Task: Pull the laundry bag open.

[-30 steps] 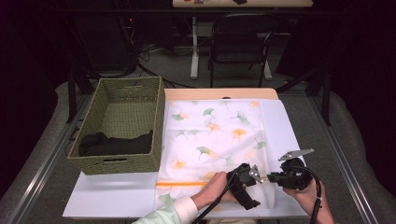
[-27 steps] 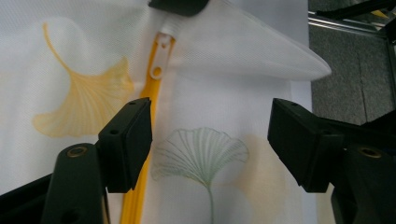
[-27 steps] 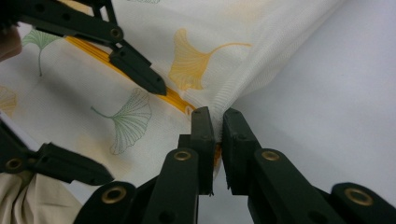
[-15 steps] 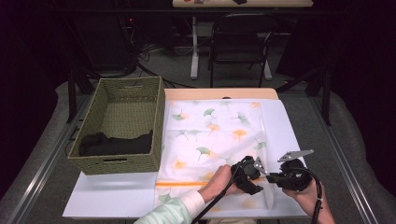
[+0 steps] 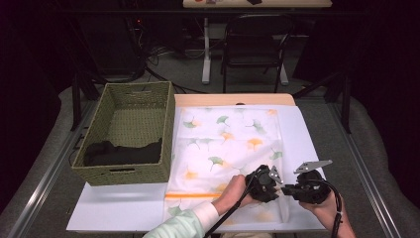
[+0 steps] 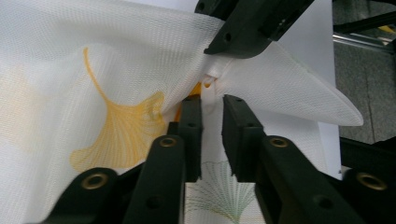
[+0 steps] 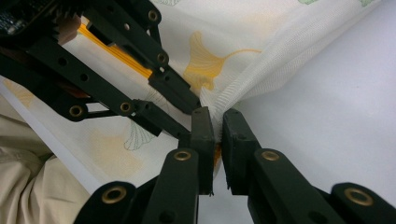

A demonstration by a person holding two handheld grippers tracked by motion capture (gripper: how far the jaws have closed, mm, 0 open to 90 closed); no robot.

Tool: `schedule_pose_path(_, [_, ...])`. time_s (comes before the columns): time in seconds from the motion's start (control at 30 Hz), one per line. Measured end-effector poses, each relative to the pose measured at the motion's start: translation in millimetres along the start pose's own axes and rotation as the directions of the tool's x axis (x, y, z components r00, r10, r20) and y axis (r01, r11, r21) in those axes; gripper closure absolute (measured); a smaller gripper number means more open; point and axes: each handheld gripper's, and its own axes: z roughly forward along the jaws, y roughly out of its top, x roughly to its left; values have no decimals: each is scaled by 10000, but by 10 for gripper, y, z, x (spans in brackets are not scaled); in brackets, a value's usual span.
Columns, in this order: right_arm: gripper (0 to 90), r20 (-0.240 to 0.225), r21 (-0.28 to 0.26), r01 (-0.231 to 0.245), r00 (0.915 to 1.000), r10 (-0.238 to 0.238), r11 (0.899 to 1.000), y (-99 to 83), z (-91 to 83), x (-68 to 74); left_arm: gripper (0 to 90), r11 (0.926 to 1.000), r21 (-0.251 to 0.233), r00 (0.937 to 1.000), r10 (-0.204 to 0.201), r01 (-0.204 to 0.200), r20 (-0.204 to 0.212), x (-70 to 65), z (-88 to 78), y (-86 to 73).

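Both claws meet at the near right part of the white mesh bag [image 5: 228, 148] with the leaf print, which lies flat on a white sheet [image 5: 119, 208] over the counter [image 5: 233, 99], just right of the woven basket [image 5: 130, 134]. The right claw [image 7: 215, 122] is pressed together on a gathered edge of the mesh, the cloth puckered up between its pads. The left claw [image 6: 212, 100] has just been closing, and in its own view a small pleat of the same cloth, right by the orange zipper [image 5: 190, 196], stands between its two jaws; they look nearly together, though I cannot say for sure that the pads already bite. From where I stand the step looks like taking hold of the zipper end while the other claw anchors the cloth. To do it well, I'd keep the right claw firm and still, let the left one finish its squeeze on the pull itself rather than on loose mesh, and then draw level along the orange line, not upward, so the bag does not slide off the sheet. The zipper pull is the hard part to see: only a speck of orange peeks out between the two claws, and from above the hands and black frames cover that spot. Something dark lies in the near end of the basket [image 5: 121, 152]; it looks like cloth, but I cannot tell what.
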Motion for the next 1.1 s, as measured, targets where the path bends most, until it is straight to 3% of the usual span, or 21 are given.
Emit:
schedule_pose_path(0.03, [842,34,-29,59,10000,-59,10000,-1,0,10,786,9991,-99,9992,-411,411,-1,-8,5,-8])
schedule_pose_path(0.13, [842,26,-59,-34,10000,34,10000,-3,-5,16,830,9977,-331,9976,-595,584,-351,-18,11,-16])
schedule_pose_path(0.33, [842,68,-49,88,9999,-88,9999,0,4,19,884,9947,-620,9965,-831,821,-131,-7,35,-53])
schedule_pose_path(0.37, [842,65,-14,79,9999,-79,10000,0,10,20,884,9883,-1101,9942,-1073,1059,-74,-10,43,-77])
schedule_pose_path(0.67, [842,22,-83,59,10000,-59,9999,-4,4,18,885,9875,-1160,9940,-1089,1068,-120,-13,48,-81])
schedule_pose_path(0.73, [842,50,-51,59,10000,-59,10000,-2,14,21,890,9905,-770,9917,-1178,1137,-510,-43,36,-80])
schedule_pose_path(0.83, [843,32,-35,41,10000,-41,10000,0,17,27,894,9871,-954,9896,-1339,1285,-526,-55,48,-80])
schedule_pose_path(1.1, [847,60,-36,1,10000,-1,10000,3,13,32,896,9865,-755,9858,-1509,1454,-731,-49,38,-89])
